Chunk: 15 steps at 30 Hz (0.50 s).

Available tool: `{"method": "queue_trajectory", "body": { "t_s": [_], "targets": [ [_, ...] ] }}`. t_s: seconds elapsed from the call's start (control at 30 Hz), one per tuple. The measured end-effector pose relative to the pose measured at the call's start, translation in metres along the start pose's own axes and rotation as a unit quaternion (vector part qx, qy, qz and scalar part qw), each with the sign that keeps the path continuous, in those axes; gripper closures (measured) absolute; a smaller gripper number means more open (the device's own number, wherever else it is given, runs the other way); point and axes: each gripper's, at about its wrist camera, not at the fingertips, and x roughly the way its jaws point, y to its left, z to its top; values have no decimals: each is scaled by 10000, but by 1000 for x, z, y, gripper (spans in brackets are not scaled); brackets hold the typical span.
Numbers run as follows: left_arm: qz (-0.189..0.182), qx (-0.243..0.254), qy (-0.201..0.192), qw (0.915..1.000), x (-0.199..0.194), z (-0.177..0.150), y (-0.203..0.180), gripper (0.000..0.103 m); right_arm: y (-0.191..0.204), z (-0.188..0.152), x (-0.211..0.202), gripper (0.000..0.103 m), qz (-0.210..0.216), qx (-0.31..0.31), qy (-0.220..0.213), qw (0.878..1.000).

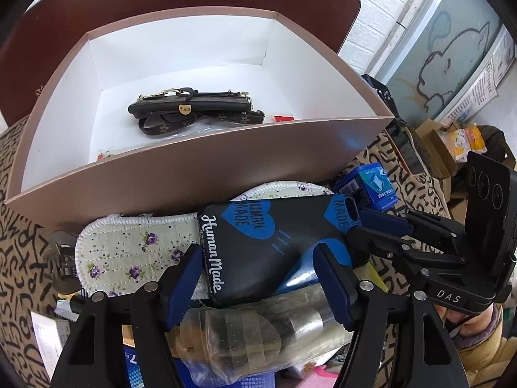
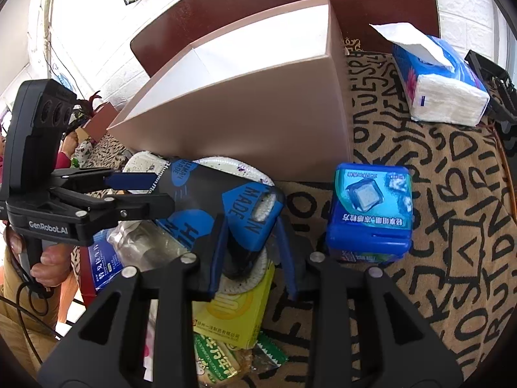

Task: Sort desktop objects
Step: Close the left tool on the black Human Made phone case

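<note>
Currently both grippers work on one black phone case with blue heart prints (image 1: 258, 245), which lies tilted across a white quilted insole with purple flowers (image 1: 129, 255) at the foot of the pink open cardboard box (image 1: 200, 161). The left gripper (image 1: 255, 278) has its jaws either side of the case's near end, pads apparently pressing its edges, so it seems to steady the case. The right gripper (image 2: 252, 249) straddles the opposite end by the camera cut-out; whether its pads bite there I cannot tell. A two-ended hold is probably meant to lift the case clear of the clutter beneath. Inside the box, toward twelve o'clock from the case, lies one brown-and-black strapped pouch (image 1: 194, 103). One blue plastic tub (image 2: 371, 213) stands at three o'clock of the case, and one blue tissue pack (image 2: 442, 80) sits at one o'clock, well apart. Count: two grippers, one case, one insole seen, one box.
</note>
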Motion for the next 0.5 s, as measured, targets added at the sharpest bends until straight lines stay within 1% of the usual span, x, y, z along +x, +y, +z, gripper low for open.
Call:
{"method": "queue_trajectory", "body": {
  "t_s": [0.1, 0.23, 0.5],
  "targets": [
    [78, 32, -123, 9999, -6, -2, -4, 35, 0, 0, -7, 69, 16, -13, -87, 10000],
    [87, 9, -296, 9995, -19, -2, -7, 35, 11, 7, -19, 69, -61, -188, -270, 9994],
    [45, -54, -575, 9983, -42, 1, -6, 35, 29, 20, -41, 69, -26, -521, -535, 9972]
  ]
}}
